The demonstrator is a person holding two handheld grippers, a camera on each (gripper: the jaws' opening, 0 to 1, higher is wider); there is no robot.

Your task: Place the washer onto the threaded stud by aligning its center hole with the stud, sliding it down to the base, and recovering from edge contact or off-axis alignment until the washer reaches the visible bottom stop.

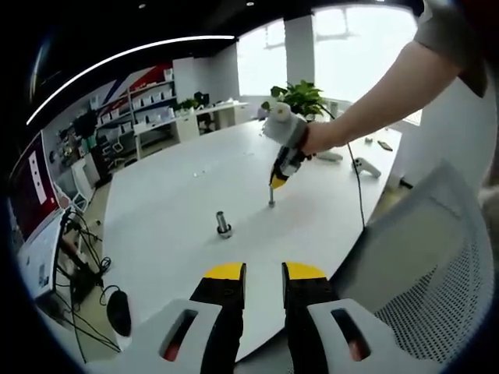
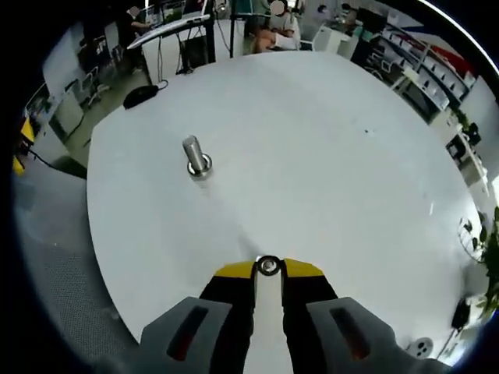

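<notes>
Right gripper [image 2: 268, 267] pinches the washer [image 2: 269, 266] over open white table [image 2: 335, 156]. Left gripper [image 1: 264, 272] hangs empty, jaws slightly parted, near the table's edge, the stud [image 1: 223, 224] standing well ahead.

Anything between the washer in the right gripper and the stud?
Nothing visible. The right gripper holds the washer at its tips low over the white table; bare tabletop lies between it and the threaded stud.
</notes>
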